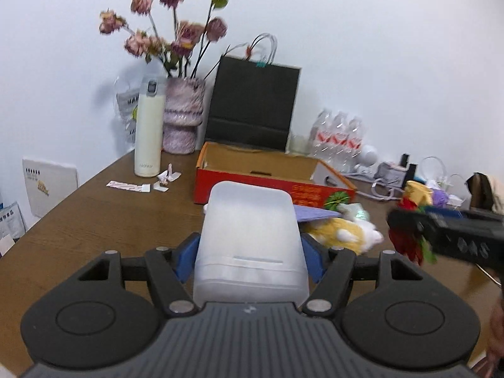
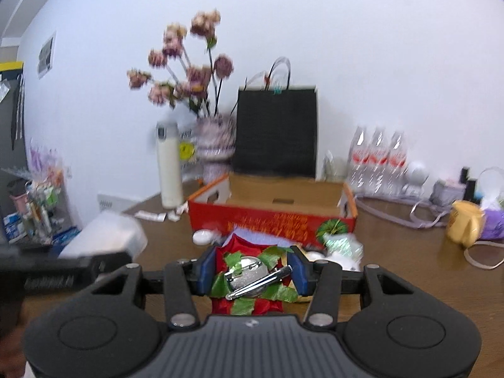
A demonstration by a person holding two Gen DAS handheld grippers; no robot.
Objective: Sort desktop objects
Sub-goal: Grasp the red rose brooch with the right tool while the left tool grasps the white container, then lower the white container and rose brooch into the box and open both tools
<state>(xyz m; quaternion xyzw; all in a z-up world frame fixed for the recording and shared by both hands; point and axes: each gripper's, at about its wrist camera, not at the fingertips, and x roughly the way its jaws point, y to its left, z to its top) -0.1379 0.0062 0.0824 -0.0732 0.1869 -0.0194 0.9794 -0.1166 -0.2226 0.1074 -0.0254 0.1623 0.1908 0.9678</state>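
Observation:
My left gripper [image 1: 250, 260] is shut on a translucent white plastic box [image 1: 252, 239] and holds it above the brown table. It also shows in the right wrist view [image 2: 104, 236] at the left. My right gripper [image 2: 252, 275] is shut on a red and green fabric flower brooch [image 2: 249, 280] with a silver pin clasp on its back. In the left wrist view the right gripper [image 1: 409, 236] holds the brooch [image 1: 406, 242] at the right. An open red cardboard box [image 1: 271, 179] stands ahead of both grippers, also in the right wrist view [image 2: 271, 217].
A yellow and white plush toy [image 1: 343, 233], a purple card [image 1: 315, 212] and a shiny wrapper [image 2: 341, 242] lie before the red box. A white flask [image 1: 149, 132], flower vase [image 1: 182, 116], black bag [image 1: 252, 107] and water bottles [image 1: 338, 138] stand at the back. A yellow toy [image 2: 464, 223] sits right.

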